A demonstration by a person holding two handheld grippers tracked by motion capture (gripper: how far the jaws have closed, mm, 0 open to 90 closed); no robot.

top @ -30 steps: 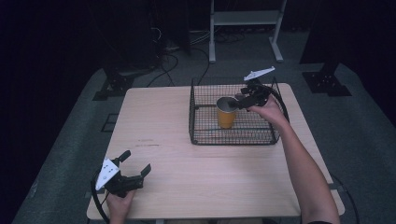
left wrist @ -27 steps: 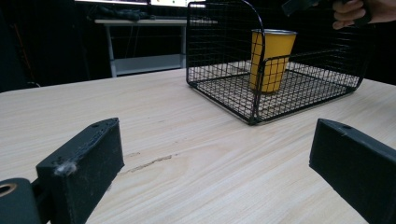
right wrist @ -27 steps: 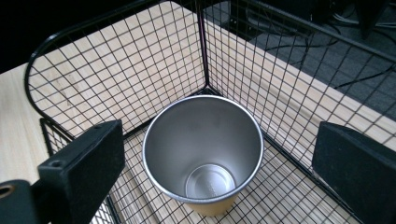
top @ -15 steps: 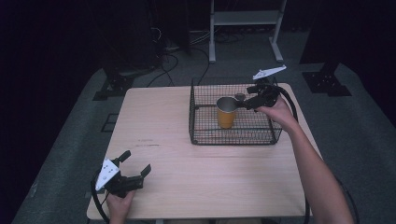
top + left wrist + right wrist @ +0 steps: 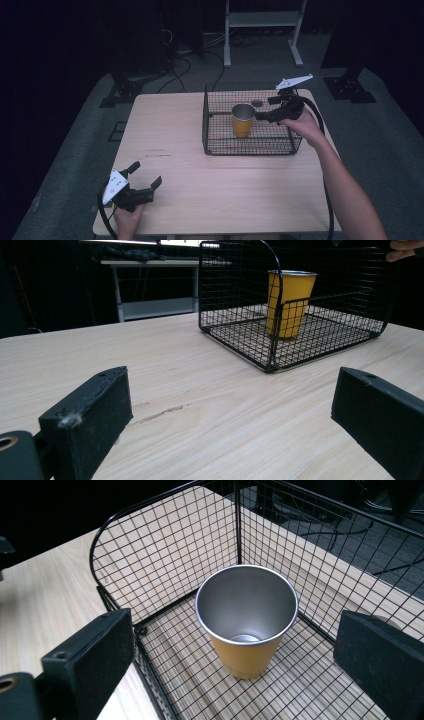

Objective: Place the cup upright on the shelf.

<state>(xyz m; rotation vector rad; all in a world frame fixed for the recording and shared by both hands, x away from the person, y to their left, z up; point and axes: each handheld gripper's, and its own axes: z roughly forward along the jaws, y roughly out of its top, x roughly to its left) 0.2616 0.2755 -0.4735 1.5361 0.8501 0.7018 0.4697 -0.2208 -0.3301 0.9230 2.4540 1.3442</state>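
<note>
Cup placement, late stage by the look of it. Yellow metal cup (image 5: 243,120) standing upright on the floor of the black wire basket (image 5: 215,145), left of centre, free of the mesh walls as far as visible. Nothing touching it. Judged done: cup in the basket and let go. Judged left: right gripper (image 5: 267,116) to clear the basket, little else apparent.

Right gripper at the basket's right side, over the rim, pointed at the cup from above. Jaws spread wide in the right gripper view, cup (image 5: 246,620) sitting between and beyond them, apart from both, nothing pinched.

Left gripper (image 5: 147,182) down at the near left corner of the wooden table (image 5: 165,130), well apart from the basket. Jaws spread, empty, bare tabletop between them in the left gripper view. Idle, apparently.

Cup itself: tapered tumbler, wider at the mouth than the base. Mustard-yellow outer coat, bare silvery metal inside and at the rim. Empty, bottom visible. No dents or marks discernible. Seen through the mesh from the left gripper view (image 5: 290,300), standing straight, not tilted.

Small dark round object (image 5: 257,103) in the basket's far part behind the cup; too small to identify.
</note>
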